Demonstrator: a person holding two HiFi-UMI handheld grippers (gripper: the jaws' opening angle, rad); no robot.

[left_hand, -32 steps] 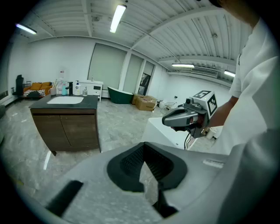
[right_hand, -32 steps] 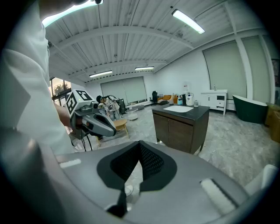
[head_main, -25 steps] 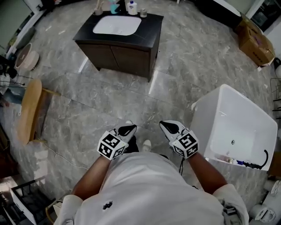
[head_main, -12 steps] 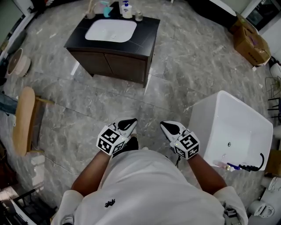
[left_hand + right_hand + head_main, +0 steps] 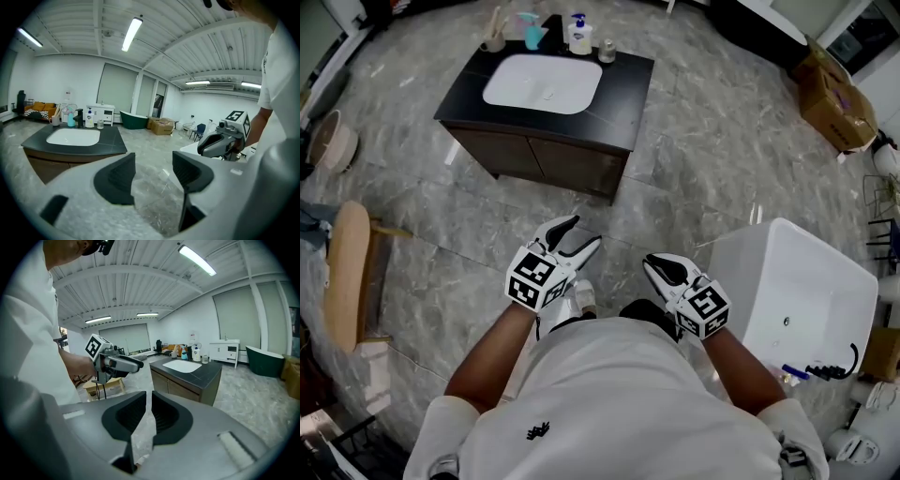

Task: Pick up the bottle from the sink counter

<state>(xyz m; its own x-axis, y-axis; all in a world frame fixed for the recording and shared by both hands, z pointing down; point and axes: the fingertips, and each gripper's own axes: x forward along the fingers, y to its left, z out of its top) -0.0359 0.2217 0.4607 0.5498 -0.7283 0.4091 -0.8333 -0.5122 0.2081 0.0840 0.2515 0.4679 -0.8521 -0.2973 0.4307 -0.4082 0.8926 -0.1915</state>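
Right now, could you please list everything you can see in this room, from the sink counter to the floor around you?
sink counter: one, black top on a dark cabinet, ahead on the floor
basin: one, white, set in the counter
pump bottle: one, white with a blue pump, counter's back edge
teal container: one, teal, left of the pump bottle
cup: one, beige, back left corner
jar: one, small, greyish, right of the pump bottle
tub: one, white, floor at right
cardboard box: one, brown, far right
stool: one, wooden, far left
left gripper: one, white and black, jaws opening, nothing between
right gripper: one, white and black, jaws together, empty
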